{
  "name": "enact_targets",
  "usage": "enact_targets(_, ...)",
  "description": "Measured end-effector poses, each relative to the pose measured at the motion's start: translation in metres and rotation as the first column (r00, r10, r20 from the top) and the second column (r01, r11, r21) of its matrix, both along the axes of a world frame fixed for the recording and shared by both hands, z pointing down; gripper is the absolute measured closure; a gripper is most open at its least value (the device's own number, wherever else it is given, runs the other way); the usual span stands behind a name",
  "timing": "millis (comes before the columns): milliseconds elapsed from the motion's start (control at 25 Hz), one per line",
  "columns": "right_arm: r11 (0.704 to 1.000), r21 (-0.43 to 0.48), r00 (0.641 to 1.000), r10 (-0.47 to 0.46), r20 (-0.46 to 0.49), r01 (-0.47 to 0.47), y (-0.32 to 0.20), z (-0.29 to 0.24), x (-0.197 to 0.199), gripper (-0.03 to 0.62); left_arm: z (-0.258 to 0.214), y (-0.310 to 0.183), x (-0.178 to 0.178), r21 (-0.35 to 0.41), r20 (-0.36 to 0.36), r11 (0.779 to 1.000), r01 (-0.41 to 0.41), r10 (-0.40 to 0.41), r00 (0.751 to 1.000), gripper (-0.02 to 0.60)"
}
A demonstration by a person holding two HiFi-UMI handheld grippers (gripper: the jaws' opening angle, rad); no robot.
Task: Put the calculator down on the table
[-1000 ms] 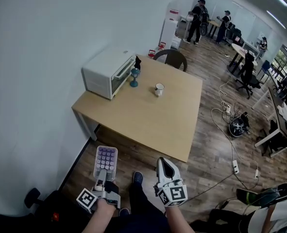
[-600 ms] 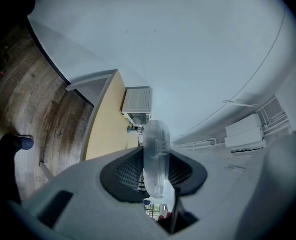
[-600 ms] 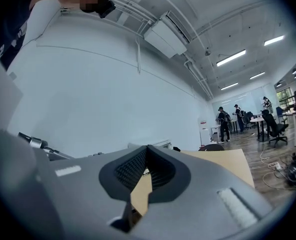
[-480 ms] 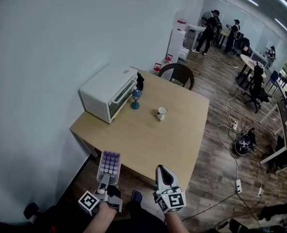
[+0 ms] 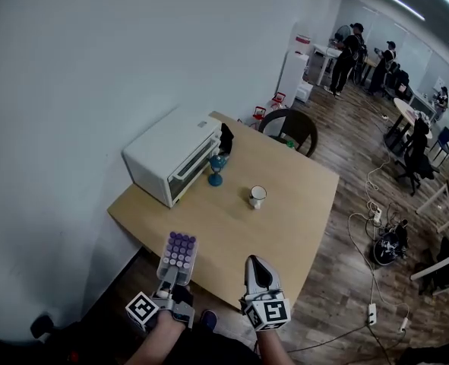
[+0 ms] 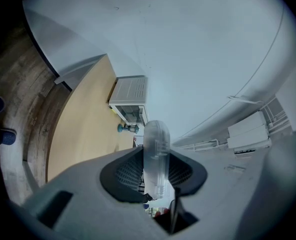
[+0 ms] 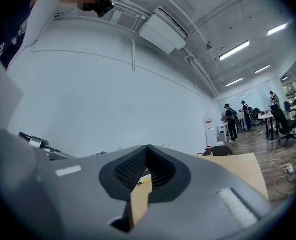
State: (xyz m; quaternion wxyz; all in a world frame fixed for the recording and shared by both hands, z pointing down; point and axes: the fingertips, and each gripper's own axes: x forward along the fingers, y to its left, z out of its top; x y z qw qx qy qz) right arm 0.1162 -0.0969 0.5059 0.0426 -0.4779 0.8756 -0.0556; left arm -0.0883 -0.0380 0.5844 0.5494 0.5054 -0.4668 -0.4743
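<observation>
The calculator (image 5: 178,255), clear-cased with purple keys, sticks forward out of my left gripper (image 5: 168,283), which is shut on its near end. Its far end shows over the near edge of the wooden table (image 5: 285,226). In the left gripper view the calculator (image 6: 155,154) stands edge-on between the pads, with the table (image 6: 82,134) ahead and to the left. My right gripper (image 5: 256,263) is level beside it, shut and holding nothing. In the right gripper view the right gripper (image 7: 148,153) has its jaws meeting at the tips, and the table (image 7: 240,166) lies beyond.
On the table stand a white toaster oven (image 5: 171,154) by the wall, a small blue stand (image 5: 216,172) and a white mug (image 5: 257,196). A dark chair (image 5: 291,126) sits at the far side. Cables and a power strip (image 5: 371,310) lie on the floor to the right. People stand far back.
Both grippers and the head camera have moved forward towards the table, which is now nearer. The calculator stays gripped and now overlaps the table's near edge in the head view.
</observation>
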Motion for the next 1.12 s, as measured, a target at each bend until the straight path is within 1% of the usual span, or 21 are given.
enact_targets(200, 0.999, -0.033, 1.0, 0.002, -0.002, -0.002, -0.017, 0.001, 0.003, 0.588, -0.006, -0.018, 0.009, -0.007, -0.013, 1.0, -0.006, 0.006, 1.0, 0.479)
enact_targets(360, 0.999, -0.022, 0.999, 0.026, -0.027, -0.026, -0.025, 0.005, 0.008, 0.588, 0.018, -0.036, 0.013, -0.042, -0.013, 0.998, -0.04, 0.039, 0.999, 0.479)
enact_targets(480, 0.999, -0.019, 0.998, 0.047, -0.049, -0.048, -0.034, 0.007, 0.012, 0.588, 0.01, -0.06, 0.022, -0.029, -0.025, 0.997, -0.07, 0.069, 0.997, 0.479)
enact_targets(600, 0.997, -0.021, 0.995, 0.074, -0.061, -0.075, -0.048, 0.006, 0.015, 0.588, 0.019, -0.079, 0.02, -0.044, -0.013, 0.995, -0.091, 0.09, 0.996, 0.479)
enact_targets(680, 0.996, -0.015, 0.994, 0.092, -0.064, -0.093, -0.061, 0.005, 0.016, 0.588, 0.021, -0.094, 0.018, -0.03, -0.002, 0.993, -0.11, 0.11, 0.994, 0.479)
enact_targets(720, 0.995, -0.012, 0.993, 0.1, -0.064, -0.101, -0.069, 0.004, 0.014, 0.588, 0.019, -0.102, 0.016, -0.019, 0.002, 0.993, -0.117, 0.117, 0.993, 0.479)
enact_targets(800, 0.993, -0.008, 0.992, 0.114, -0.057, -0.114, -0.086, 0.002, 0.007, 0.588, 0.012, -0.118, 0.012, -0.012, -0.015, 0.992, -0.126, 0.125, 0.992, 0.479)
enact_targets(840, 0.993, -0.008, 0.992, 0.119, -0.048, -0.12, -0.094, 0.001, 0.003, 0.588, 0.011, -0.125, 0.008, -0.015, -0.019, 0.991, -0.13, 0.13, 0.991, 0.479)
enact_targets(1000, 0.991, 0.002, 0.99, 0.132, -0.048, -0.132, -0.125, -0.007, -0.018, 0.588, 0.021, -0.148, -0.016, -0.055, 0.014, 0.986, -0.157, 0.158, 0.987, 0.479)
enact_targets(1120, 0.989, 0.013, 0.987, 0.147, -0.061, -0.146, -0.147, -0.012, -0.03, 0.588, 0.023, -0.169, -0.034, -0.053, 0.003, 0.985, -0.164, 0.164, 0.986, 0.479)
